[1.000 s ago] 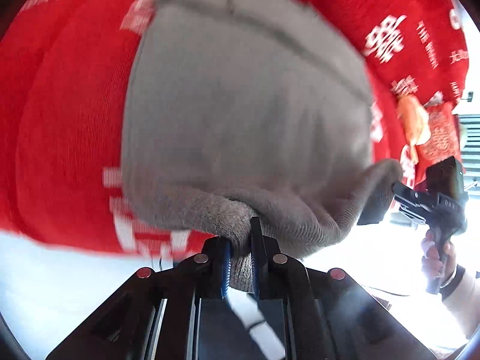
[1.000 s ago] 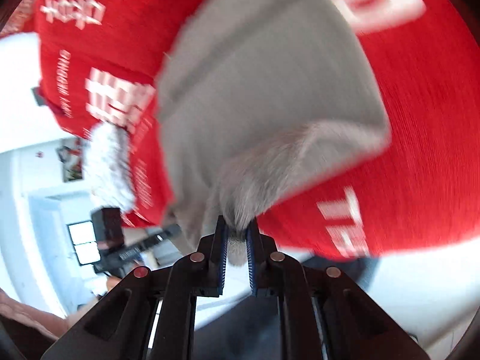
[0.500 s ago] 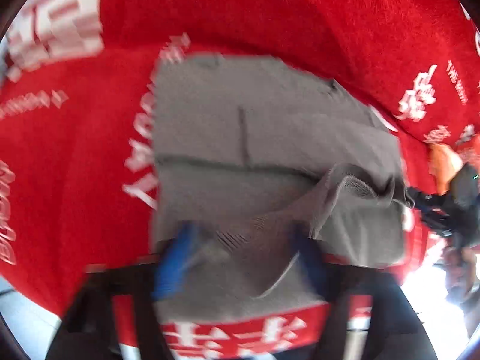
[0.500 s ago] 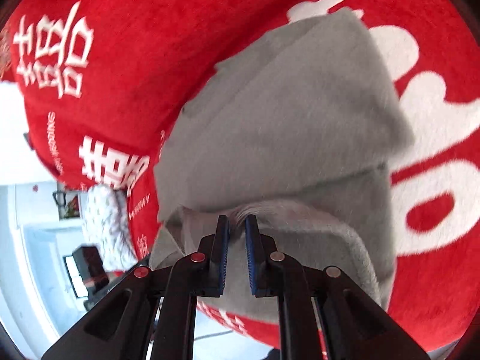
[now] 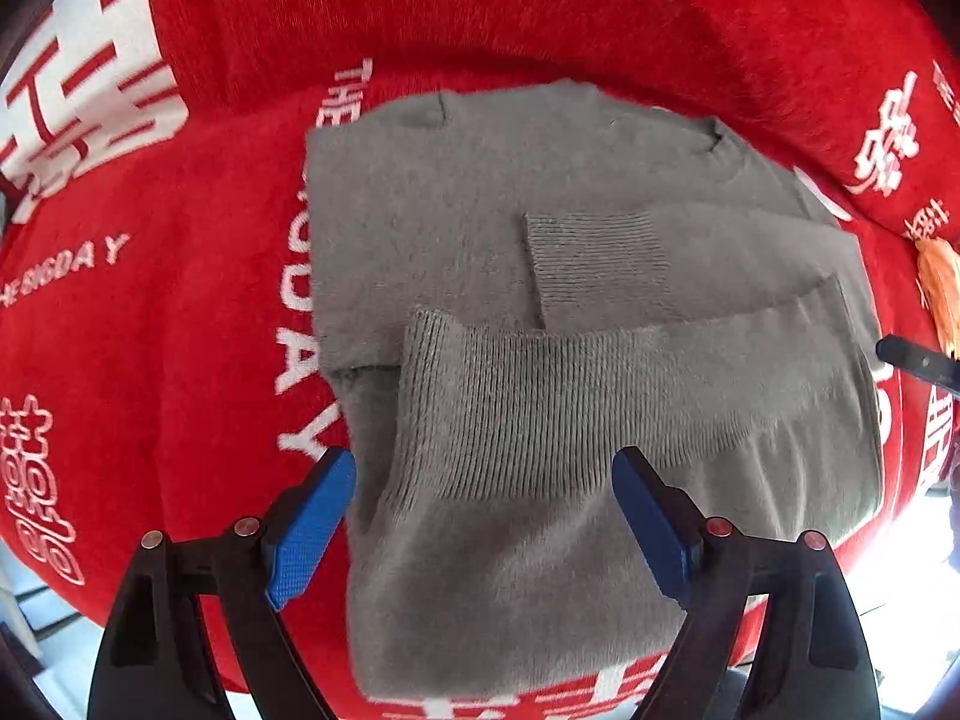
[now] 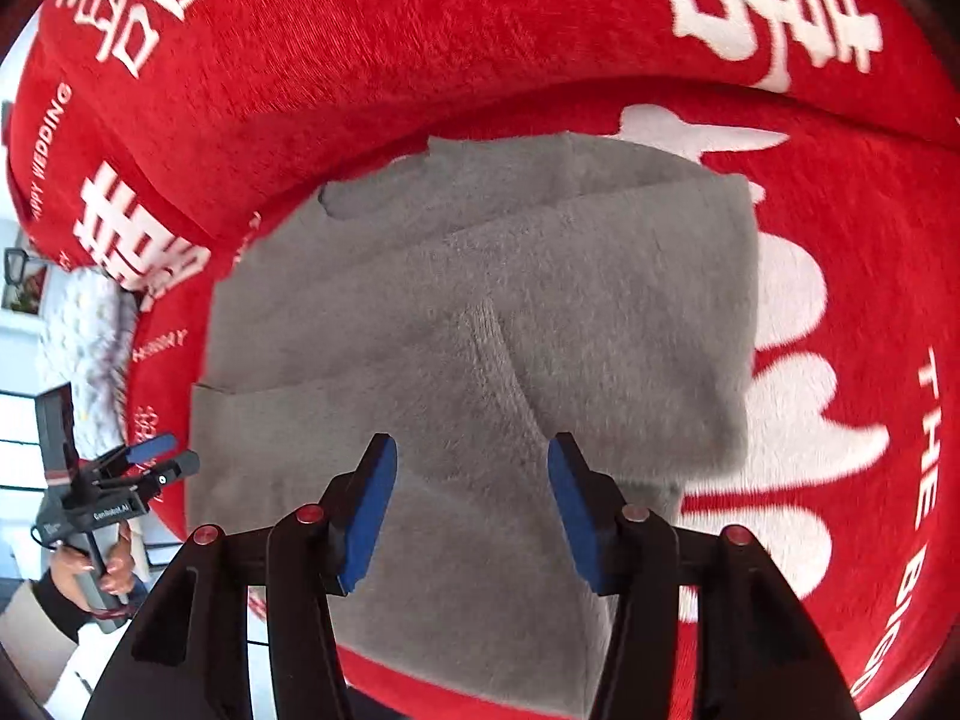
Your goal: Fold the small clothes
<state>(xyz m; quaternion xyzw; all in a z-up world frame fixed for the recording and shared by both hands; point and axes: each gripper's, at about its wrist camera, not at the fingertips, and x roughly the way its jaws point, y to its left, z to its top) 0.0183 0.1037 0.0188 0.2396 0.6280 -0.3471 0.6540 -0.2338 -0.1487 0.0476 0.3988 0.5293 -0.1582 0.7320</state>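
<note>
A small grey knitted sweater (image 5: pixel 540 312) lies folded on the red sofa (image 5: pixel 180 312). Its ribbed hem is turned up over the body and a ribbed cuff lies across the chest. My left gripper (image 5: pixel 483 510) is open and empty, its blue pads either side of the near fold, just above it. In the right wrist view the sweater (image 6: pixel 480 324) fills the middle. My right gripper (image 6: pixel 471 504) is open and empty over its near edge. The left gripper (image 6: pixel 162 456) shows at the far left of that view, held by a hand.
The sofa's back cushion (image 5: pixel 540 12) with white lettering rises right behind the sweater. An orange object (image 5: pixel 939 288) lies at the right end of the seat. The right gripper's tip (image 5: pixel 912 357) pokes in at the right. A white fuzzy cushion (image 6: pixel 90 336) lies beyond the sofa's left end.
Both grippers held the sweater's lower edge up a second ago. They carried it forward over the body, laid it down and opened. The sweater now lies folded.
</note>
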